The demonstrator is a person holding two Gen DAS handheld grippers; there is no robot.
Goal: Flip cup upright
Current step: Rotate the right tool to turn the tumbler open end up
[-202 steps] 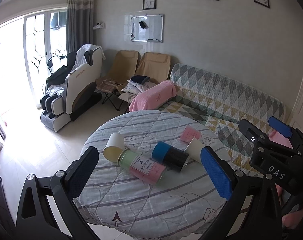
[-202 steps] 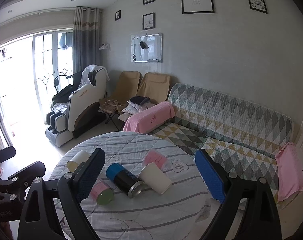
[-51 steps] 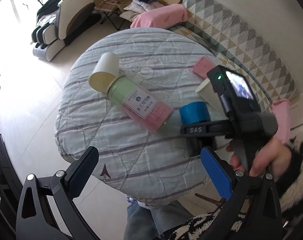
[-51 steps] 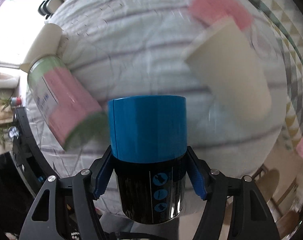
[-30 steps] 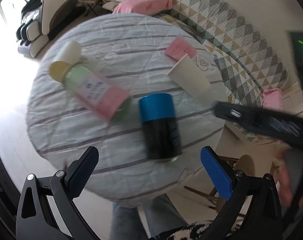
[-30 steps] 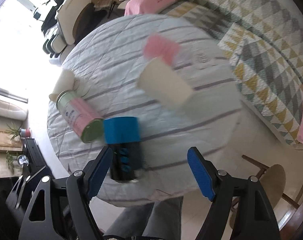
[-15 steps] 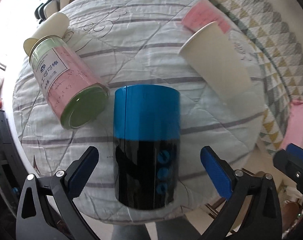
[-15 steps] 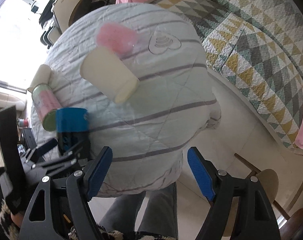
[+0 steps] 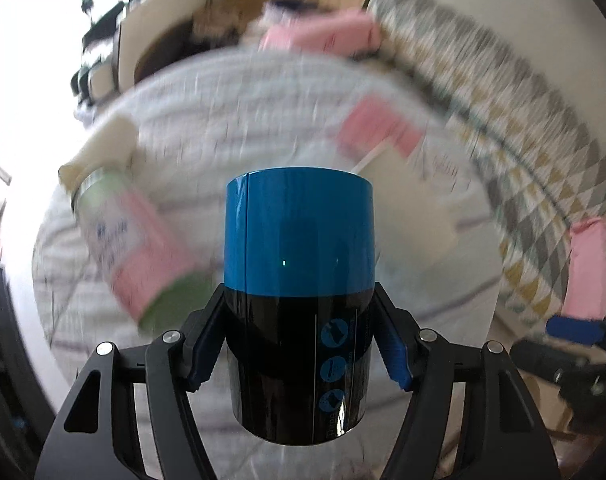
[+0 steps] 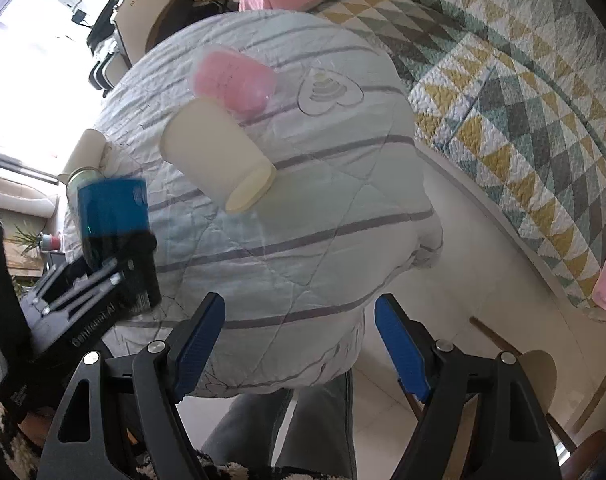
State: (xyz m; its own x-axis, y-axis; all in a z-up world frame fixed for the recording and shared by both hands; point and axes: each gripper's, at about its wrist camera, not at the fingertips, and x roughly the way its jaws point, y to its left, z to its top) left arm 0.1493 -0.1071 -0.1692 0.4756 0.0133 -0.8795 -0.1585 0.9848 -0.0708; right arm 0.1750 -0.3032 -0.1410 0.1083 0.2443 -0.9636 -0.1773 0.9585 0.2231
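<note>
My left gripper is shut on the blue-and-black cup, its blue pads pressed on the black lower half. The cup and left gripper also show in the right wrist view, at the table's left, the cup's blue end up. My right gripper is open and empty, off the near edge of the round table. A cream paper cup and a pink cup lie on their sides on the table.
A pink-and-green canister and another cream cup lie on the table's left side. A patterned sofa runs along the right. The person's legs are below the table's near edge.
My left gripper has closed on the blue-and-black cup, which earlier lay between its open fingers, and the background is now blurred by motion. My right gripper stays open off the table edge.
</note>
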